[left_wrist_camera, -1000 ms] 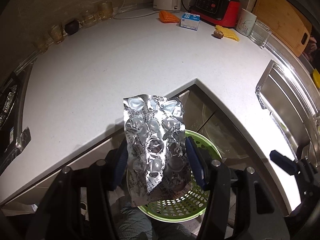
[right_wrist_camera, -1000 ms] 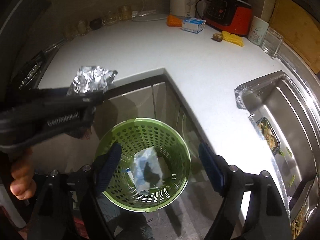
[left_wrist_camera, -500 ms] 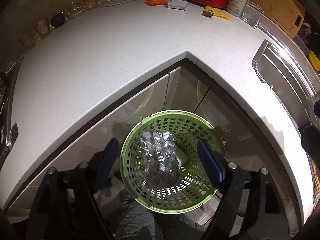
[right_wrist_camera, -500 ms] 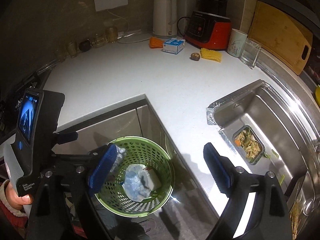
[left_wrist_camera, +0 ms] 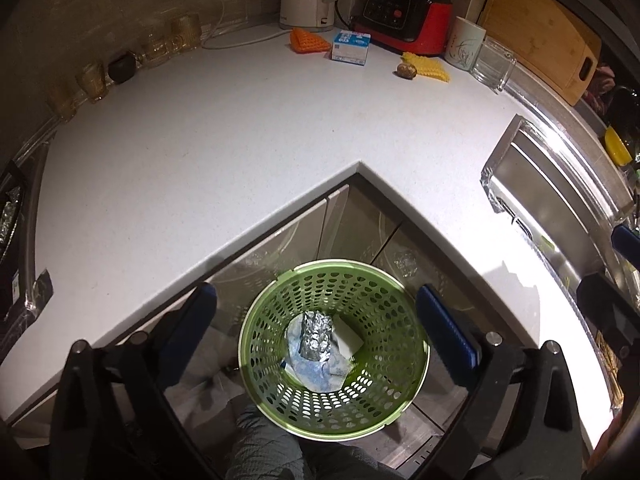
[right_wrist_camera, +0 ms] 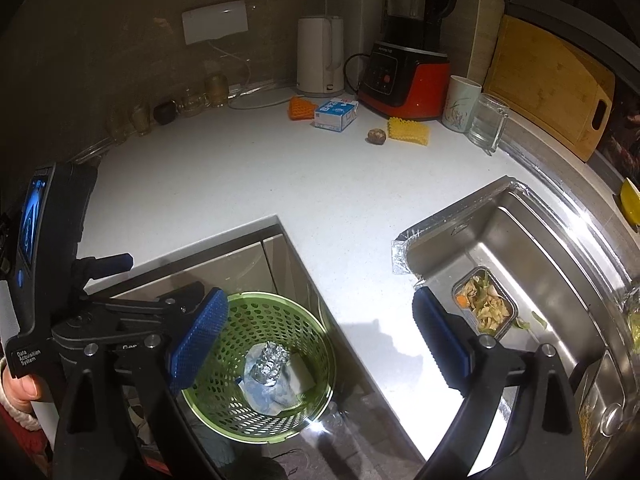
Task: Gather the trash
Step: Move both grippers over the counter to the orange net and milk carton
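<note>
Crumpled silver foil blister sheet [left_wrist_camera: 316, 335] lay at the bottom of the round green perforated plastic basket [left_wrist_camera: 256, 332], resting on a pale blue wrapper [left_wrist_camera: 310, 372] and beside a white flat packet [left_wrist_camera: 348, 338]; the basket stood on the floor in the inner corner of the white speckled L-shaped surface [left_wrist_camera: 200, 152], likely placed there so trash could be dropped in from either run of it. Left gripper [left_wrist_camera: 316, 322] hung directly above the basket mouth, blue-padded fingers [left_wrist_camera: 444, 332] spread wide and empty, consistent with a drop-off just made. Right gripper [right_wrist_camera: 316, 336] was off to the side, partly over the basket and the surface edge, fingers likewise released, nothing between them. Far end of the surface: small blue-and-white carton [right_wrist_camera: 335, 114], orange ridged piece [right_wrist_camera: 301, 109], yellow ridged piece [right_wrist_camera: 408, 131] and a small brown round object [right_wrist_camera: 377, 135], grouped before the red-and-black blender base [right_wrist_camera: 404, 80]. Judged likely next pickups; which count as trash could not be told. Stainless sink [right_wrist_camera: 540, 248] to the right held a container of food scraps [right_wrist_camera: 484, 306].
</note>
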A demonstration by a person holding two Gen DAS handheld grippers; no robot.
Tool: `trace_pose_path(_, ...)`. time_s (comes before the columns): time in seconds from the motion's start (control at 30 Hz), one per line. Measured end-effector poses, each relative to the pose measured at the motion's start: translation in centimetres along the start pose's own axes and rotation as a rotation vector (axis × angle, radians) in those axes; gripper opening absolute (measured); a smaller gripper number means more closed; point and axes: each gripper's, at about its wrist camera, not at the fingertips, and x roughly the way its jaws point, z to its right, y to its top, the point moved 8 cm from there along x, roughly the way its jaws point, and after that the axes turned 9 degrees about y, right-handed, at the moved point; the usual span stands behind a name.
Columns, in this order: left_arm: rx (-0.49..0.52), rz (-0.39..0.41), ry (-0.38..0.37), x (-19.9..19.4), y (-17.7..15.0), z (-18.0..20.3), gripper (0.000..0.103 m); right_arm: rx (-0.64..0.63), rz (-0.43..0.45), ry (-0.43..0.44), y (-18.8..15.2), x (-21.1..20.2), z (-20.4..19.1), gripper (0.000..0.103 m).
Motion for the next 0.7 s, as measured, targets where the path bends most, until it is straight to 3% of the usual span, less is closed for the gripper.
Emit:
trace_pose_path(0.37,0.0,0.05,-0.013,2.2,9.8,-0.7,0.095,-0.002,0.046,-0.052,6.2,2.5,2.2,0.1)
trace_pose_path(0.7,-0.022,0.057,-0.023,11.0,22.2,-1.3,0.095,0.066,0.041,-0.053,14.0,11.6,5.2,0.101)
